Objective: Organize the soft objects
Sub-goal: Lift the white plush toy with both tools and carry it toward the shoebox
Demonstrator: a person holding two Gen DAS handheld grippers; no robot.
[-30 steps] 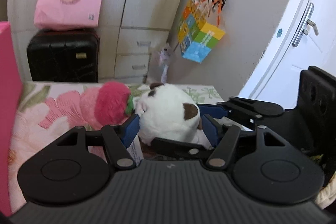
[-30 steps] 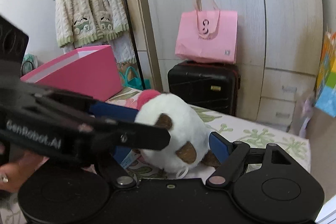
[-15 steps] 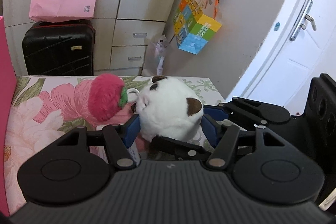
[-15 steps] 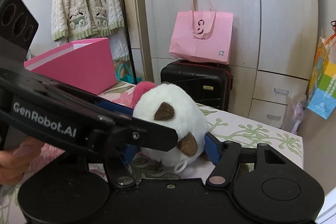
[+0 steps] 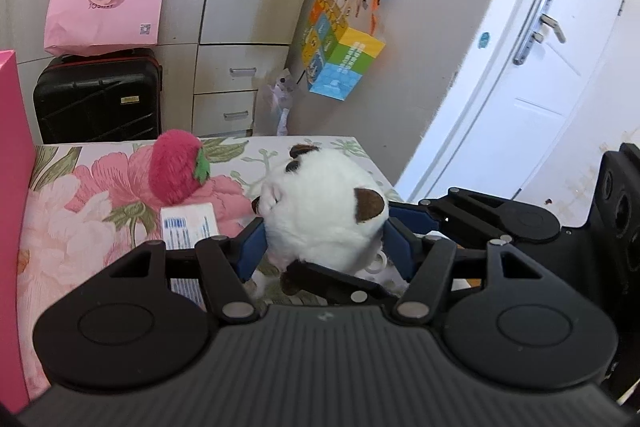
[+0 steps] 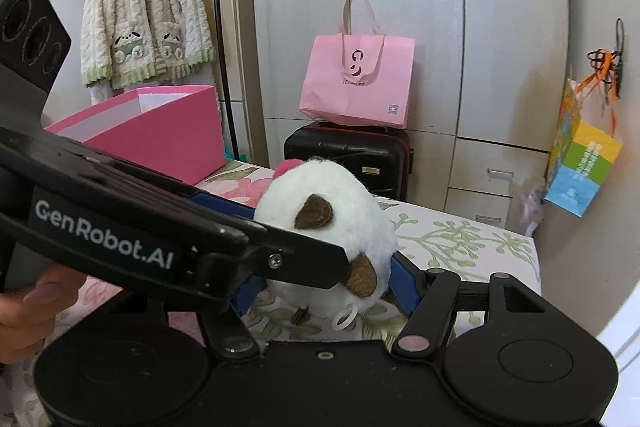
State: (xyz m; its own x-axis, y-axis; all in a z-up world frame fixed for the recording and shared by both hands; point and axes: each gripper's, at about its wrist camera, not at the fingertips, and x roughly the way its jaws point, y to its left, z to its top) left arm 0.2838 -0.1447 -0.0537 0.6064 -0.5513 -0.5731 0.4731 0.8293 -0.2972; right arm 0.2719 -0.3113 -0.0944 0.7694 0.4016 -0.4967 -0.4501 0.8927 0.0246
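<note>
A round white plush (image 5: 320, 211) with brown ears is clamped between the blue pads of my left gripper (image 5: 328, 247). My right gripper (image 6: 324, 291) squeezes the same white plush (image 6: 328, 227) from the other side, and its fingers (image 5: 492, 215) cross in from the right in the left wrist view. The plush hangs just above the floral sheet. A pink strawberry plush (image 5: 176, 167) lies on the bed behind it, apart from it, with a white label (image 5: 188, 227) in front. An open pink box (image 6: 160, 135) stands on the bed at the left.
The bed (image 6: 460, 239) ends close behind the toys. Beyond it stand a black suitcase (image 6: 352, 155) with a pink bag (image 6: 356, 83) on top and wardrobe drawers. A colourful bag (image 5: 340, 55) hangs on the wall and a white door (image 5: 540, 67) is to the right. A hand (image 6: 24, 311) holds the left gripper.
The right jaws have closed onto the white plush. Both grippers have carried it up and away from the strawberry plush, which stays on the bed, its label now showing.
</note>
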